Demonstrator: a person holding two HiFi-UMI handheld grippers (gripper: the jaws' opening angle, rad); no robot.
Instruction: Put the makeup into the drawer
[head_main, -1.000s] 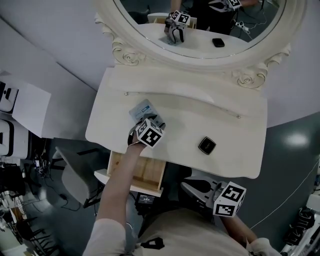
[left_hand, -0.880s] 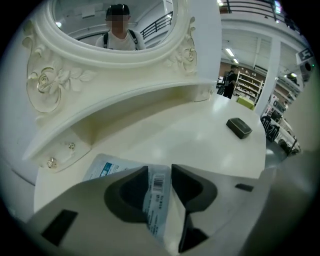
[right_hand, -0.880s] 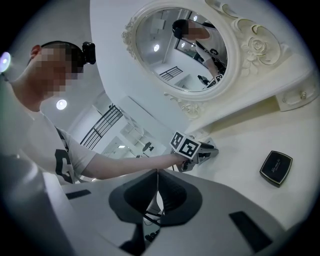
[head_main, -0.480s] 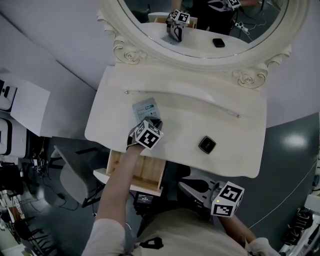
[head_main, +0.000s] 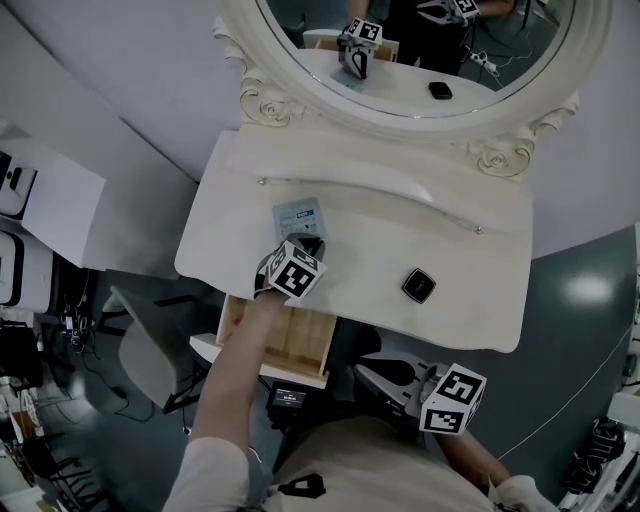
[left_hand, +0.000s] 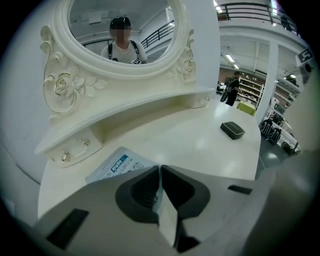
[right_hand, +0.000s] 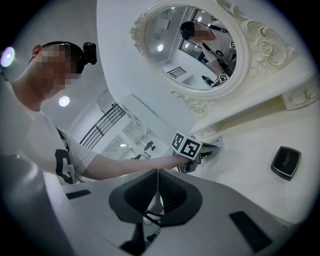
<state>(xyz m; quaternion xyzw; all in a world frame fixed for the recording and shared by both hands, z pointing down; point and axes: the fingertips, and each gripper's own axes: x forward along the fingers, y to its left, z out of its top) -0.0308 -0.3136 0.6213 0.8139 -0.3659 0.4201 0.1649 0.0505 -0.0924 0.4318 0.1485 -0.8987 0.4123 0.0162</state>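
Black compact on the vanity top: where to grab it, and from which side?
Pinch the black compact across two opposite side edges, coming straight down from above. It lies flat on the vanity top with bare surface all round, so probably only its thin edges offer grip.
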